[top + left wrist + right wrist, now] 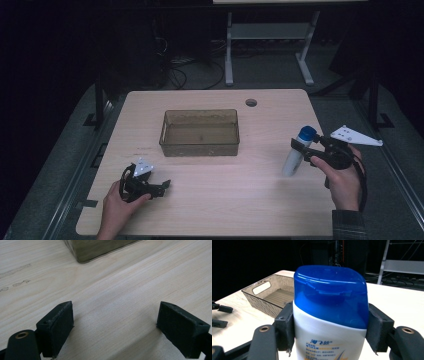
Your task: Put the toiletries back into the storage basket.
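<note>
High view: a white bottle point(294, 155) with a blue cap is seen upright near the right edge of the light wooden counter point(215, 200), clamped just below the cap by the right gripper point(300, 147), which is held by the person's right hand point(342, 182). Whether the bottle's base touches the counter cannot be told. A translucent grey bin point(199, 133) is noted at the middle of the counter, well apart from the bottle. The left gripper point(162, 186) is seen low at the near left, held by the left hand point(116, 207).

Left gripper view: the jaws are seen spread wide, with nothing but bare counter point(120, 297) between them. A corner of the bin point(97, 250) is noted ahead.

Right gripper view: the bottle point(329, 322) is pinched between the two jaws, the pads pressed on its sides at the cap's lower edge. The bin point(265, 296) is observed beyond, to the left.
</note>
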A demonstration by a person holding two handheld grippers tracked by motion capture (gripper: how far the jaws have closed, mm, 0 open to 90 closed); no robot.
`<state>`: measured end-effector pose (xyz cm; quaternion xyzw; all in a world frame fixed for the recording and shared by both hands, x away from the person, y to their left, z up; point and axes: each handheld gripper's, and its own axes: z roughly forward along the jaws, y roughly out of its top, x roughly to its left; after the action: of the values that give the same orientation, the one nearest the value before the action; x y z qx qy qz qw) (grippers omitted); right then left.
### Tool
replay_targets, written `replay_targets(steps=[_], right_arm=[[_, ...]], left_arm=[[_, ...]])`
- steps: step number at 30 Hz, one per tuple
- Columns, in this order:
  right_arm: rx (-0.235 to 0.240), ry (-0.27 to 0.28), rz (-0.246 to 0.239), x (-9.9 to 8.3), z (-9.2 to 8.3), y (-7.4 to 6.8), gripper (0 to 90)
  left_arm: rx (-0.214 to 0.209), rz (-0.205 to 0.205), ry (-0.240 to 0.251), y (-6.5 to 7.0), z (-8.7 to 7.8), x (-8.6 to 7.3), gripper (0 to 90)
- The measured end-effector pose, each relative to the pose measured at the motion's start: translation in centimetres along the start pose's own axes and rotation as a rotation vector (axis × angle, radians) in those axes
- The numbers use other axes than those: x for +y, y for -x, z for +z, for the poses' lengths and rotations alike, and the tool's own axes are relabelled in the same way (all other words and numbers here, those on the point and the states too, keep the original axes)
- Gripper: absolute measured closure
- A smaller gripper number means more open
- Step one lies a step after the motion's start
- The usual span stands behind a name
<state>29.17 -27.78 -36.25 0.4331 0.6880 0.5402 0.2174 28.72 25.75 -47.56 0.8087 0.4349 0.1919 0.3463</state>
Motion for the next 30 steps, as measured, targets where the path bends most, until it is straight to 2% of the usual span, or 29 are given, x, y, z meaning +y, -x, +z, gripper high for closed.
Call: replay_targets(steps=[8, 20, 30], right_arm=[[0.018, 0.010, -0.014, 0.9, 0.8, -0.6, 35.3], [0.055, 0.011, -0.039, 1.9, 2.8, -1.7, 35.3], [0.065, 0.008, -0.053, 2.8, 4.0, -2.3, 35.3]], left_arm=[[0.000, -0.001, 0.000, 0.0, 0.0, 0.0, 12.6], [-0.002, 0.000, -0.004, 0.0, 0.0, 0.0, 12.6], [-0.002, 0.002, -0.003, 0.0, 0.0, 0.0, 12.6]])
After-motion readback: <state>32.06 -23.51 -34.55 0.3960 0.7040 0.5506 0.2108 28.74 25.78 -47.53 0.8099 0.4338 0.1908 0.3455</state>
